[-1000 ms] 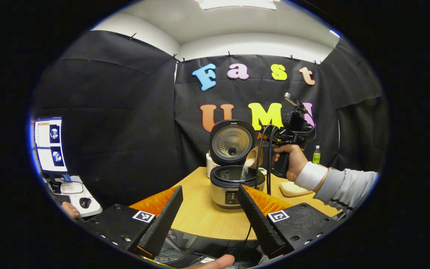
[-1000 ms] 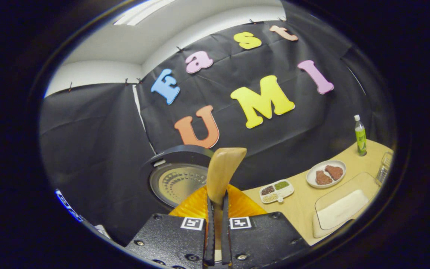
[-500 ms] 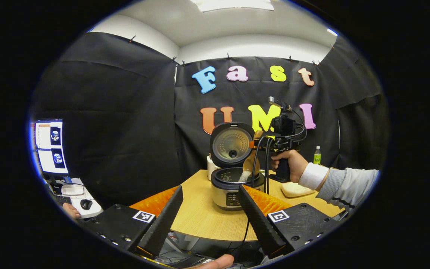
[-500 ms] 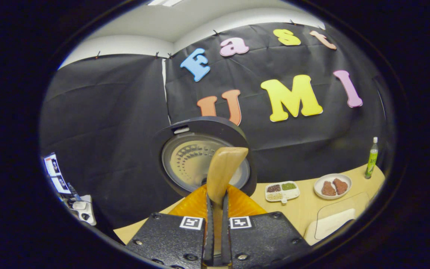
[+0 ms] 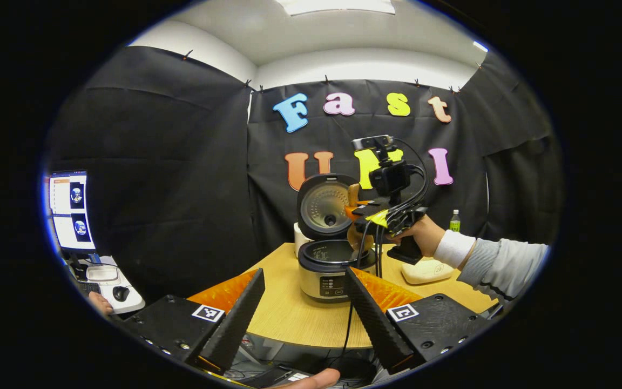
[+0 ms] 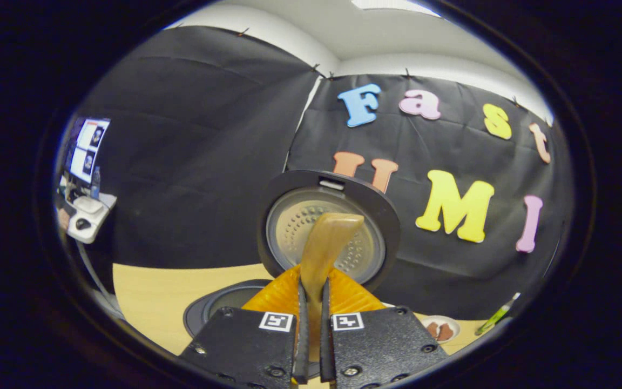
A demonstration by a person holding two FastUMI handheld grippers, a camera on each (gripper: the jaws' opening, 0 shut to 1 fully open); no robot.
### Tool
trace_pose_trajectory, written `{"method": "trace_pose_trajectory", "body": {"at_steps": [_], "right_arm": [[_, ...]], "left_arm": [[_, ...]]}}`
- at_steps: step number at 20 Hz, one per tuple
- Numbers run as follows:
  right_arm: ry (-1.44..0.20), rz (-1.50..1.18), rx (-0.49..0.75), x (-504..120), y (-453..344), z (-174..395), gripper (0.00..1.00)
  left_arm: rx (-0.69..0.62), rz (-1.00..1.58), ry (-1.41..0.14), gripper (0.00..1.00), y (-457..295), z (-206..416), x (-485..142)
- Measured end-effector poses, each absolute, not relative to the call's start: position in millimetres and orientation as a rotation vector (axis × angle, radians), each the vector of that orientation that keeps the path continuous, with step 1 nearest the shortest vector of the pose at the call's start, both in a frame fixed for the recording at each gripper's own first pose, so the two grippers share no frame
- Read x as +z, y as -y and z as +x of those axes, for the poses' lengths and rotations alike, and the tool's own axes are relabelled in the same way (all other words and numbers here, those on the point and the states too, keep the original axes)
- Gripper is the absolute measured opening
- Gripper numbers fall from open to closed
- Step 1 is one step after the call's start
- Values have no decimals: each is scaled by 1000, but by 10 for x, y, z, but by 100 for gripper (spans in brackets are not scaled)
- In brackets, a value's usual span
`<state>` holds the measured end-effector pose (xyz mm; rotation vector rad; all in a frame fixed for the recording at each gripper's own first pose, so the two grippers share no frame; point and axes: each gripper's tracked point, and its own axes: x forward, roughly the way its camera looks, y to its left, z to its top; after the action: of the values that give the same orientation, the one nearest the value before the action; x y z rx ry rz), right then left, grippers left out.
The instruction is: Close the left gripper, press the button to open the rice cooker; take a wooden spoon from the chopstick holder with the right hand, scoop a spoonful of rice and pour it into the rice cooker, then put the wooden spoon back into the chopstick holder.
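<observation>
The rice cooker (image 5: 323, 273) stands on the wooden table (image 5: 289, 313) with its lid (image 5: 326, 207) raised. My left gripper (image 5: 304, 274) is open and empty at the table's near edge, well short of the cooker. A hand holds my right gripper (image 5: 355, 212) above the open pot, shut on the wooden spoon (image 5: 356, 239), whose lower end hangs at the pot's right rim. In the right gripper view the spoon (image 6: 328, 243) rises between the shut fingers of the right gripper (image 6: 311, 285), in front of the lid (image 6: 295, 210). Part of the pot rim (image 6: 219, 302) shows below.
A monitor (image 5: 71, 208) and a mouse (image 5: 122, 293) sit on a side desk at the left. Right of the cooker lie a cream tray (image 5: 424, 270) and a green bottle (image 5: 454, 220). A plate of brown food (image 6: 440, 329) is at the far right. A white container (image 5: 296, 237) stands behind the cooker.
The right gripper has swung left and levelled above the pot. The falling rice seen a second ago is gone. The left gripper has stayed open in place.
</observation>
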<state>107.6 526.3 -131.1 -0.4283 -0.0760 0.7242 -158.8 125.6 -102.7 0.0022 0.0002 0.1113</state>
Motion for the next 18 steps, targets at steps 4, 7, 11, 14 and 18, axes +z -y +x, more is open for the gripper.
{"method": "trace_pose_trajectory", "body": {"at_steps": [4, 7, 11, 14, 18], "right_arm": [[128, -494, 703, -1326, -5266, 1065, 14], [117, -447, 679, -1245, -5105, 1093, 14], [103, -387, 635, -1103, -4745, 1247, 14], [99, -362, 591, -997, -4313, 1393, 14], [107, -322, 520, -807, -3640, 1592, 15]], "left_arm": [[110, 3, -4, 95, -1235, -1576, -1068], [108, -14, -14, 94, -1197, -1534, -1137], [117, -31, -24, 95, -1161, -1469, -1192], [111, -34, -29, 95, -1084, -1426, -1206], [116, -19, -19, 94, -1014, -1408, -1145]]}}
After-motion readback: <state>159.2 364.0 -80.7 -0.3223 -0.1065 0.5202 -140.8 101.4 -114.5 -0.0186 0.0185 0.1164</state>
